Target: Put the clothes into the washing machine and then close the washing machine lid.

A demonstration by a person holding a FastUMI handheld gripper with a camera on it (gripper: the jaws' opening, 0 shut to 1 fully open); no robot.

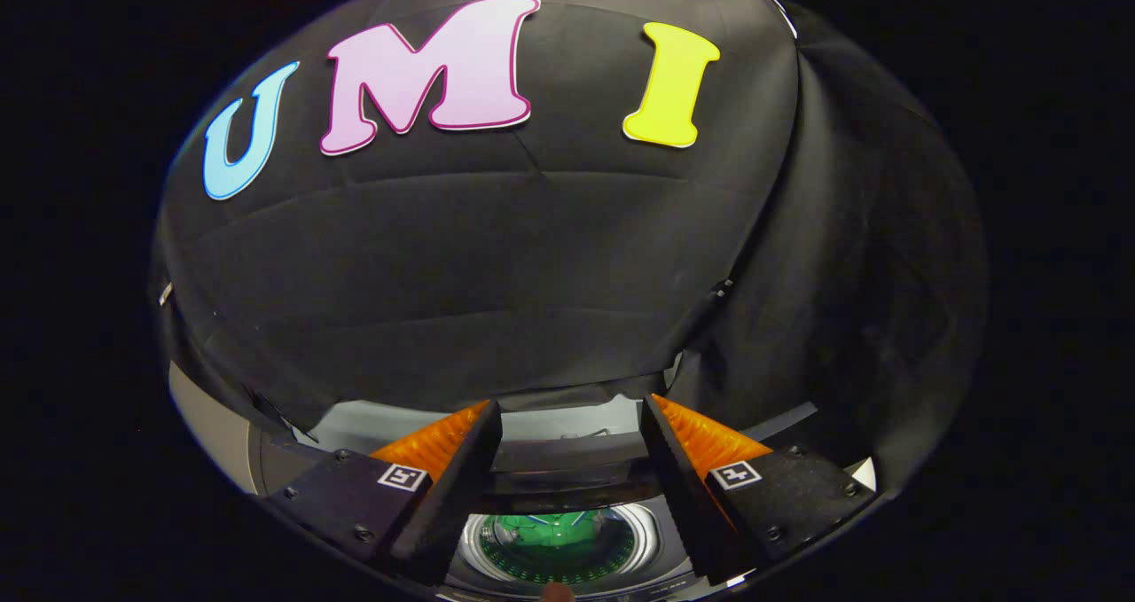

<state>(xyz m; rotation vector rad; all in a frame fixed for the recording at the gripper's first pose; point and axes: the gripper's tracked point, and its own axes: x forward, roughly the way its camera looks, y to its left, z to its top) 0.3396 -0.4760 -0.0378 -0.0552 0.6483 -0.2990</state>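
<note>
The hand-held gripper (567,407) is held level above the washer (567,460), fingers spread wide, holding nothing. Green clothes (554,535) lie in the drum (647,540) below, between the fingers.

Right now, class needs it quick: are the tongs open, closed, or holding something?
Tongs: open, holding nothing, above the washer drum with green cloth inside.

Washing machine (567,460) mostly hidden behind gripper (572,405) fingers, spread w/ nothing between them; body cut off below. Green item in drum opening (557,540) too blurred to ID as clothes. Lid position can't be told; small rounded object (557,592) at lowest edge cut off, unidentifiable.
</note>
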